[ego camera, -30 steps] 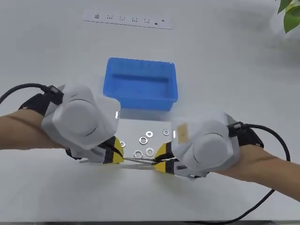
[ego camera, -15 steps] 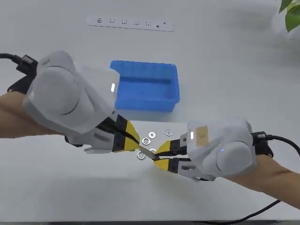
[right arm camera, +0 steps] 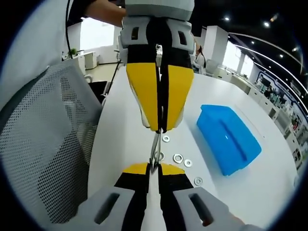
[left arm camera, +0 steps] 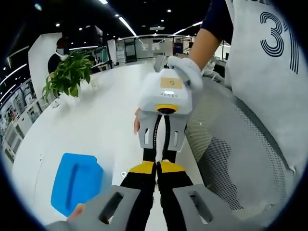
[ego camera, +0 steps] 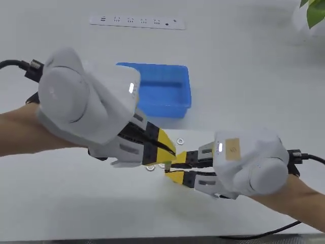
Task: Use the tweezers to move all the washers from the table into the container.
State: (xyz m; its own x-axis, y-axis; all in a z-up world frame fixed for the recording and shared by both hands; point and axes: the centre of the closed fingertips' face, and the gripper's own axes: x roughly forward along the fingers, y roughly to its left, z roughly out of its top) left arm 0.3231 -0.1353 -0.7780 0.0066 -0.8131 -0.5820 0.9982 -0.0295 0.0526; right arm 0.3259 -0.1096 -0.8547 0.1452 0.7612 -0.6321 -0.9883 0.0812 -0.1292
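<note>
My left gripper (ego camera: 165,147) hangs tilted above the washers, its yellow-tipped jaws shut on one end of the thin metal tweezers (right arm camera: 155,147). Facing it tip to tip, my right gripper (ego camera: 175,170) is shut on the tweezers' other end. In the right gripper view the tweezers run from my own jaws (right arm camera: 153,168) up into the left gripper (right arm camera: 159,127). Several steel washers (right arm camera: 178,158) lie on the white table just beyond, one washer (ego camera: 180,141) clear of the jaws. The blue container (ego camera: 162,94) stands open behind them, also seen as a blue container (right arm camera: 228,137).
A white power strip (ego camera: 137,22) lies at the table's far edge and a plant (ego camera: 315,12) at the far right corner. A mesh chair (right arm camera: 53,134) stands by the table's near edge. The person's forearms come in from both sides.
The left gripper has risen and swung right over the washers, tilting the tweezers from flat to steep. The right gripper has shifted slightly right and stays closed on them.
</note>
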